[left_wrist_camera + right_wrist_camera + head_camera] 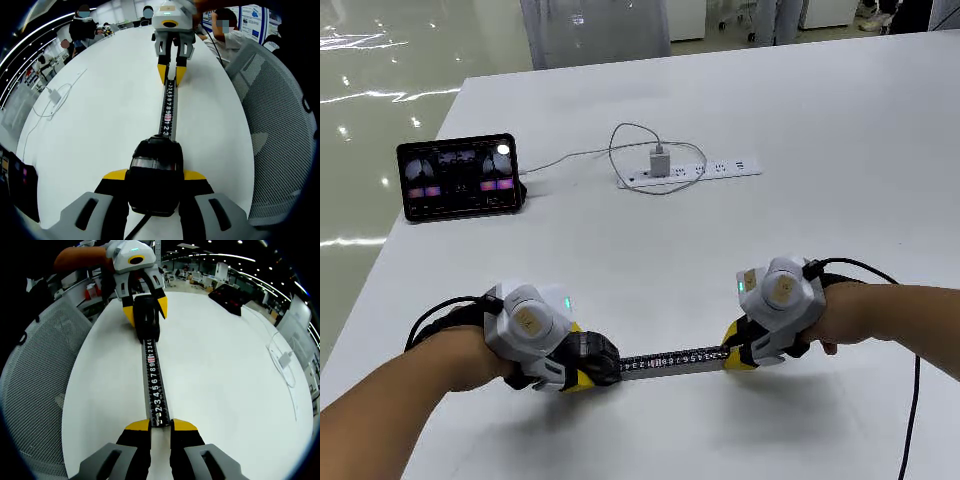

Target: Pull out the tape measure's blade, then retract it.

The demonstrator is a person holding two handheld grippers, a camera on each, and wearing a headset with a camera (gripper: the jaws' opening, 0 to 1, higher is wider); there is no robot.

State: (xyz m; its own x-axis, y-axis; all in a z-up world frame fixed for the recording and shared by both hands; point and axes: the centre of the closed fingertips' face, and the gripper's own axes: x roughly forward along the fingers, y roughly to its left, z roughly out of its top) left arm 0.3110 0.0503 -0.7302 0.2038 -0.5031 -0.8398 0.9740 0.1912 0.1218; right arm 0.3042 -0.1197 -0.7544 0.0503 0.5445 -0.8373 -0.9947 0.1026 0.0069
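Head view: the rounded black tape measure case (599,358) is clasped by the left hand-held gripper (578,356) over the white worktop (650,250). Left gripper view: its flat numbered blade (168,107) is stretched straight. Right gripper view: its tip is pinched by the right hand-held gripper (160,426).

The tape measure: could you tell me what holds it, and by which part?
The left gripper clamps the tape measure's case; the right gripper pinches its blade's tip.

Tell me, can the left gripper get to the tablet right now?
Probably not usefully: the table toward the tablet lies bare, but the left gripper is shut on the tape measure case, its blade pinched by the right gripper.
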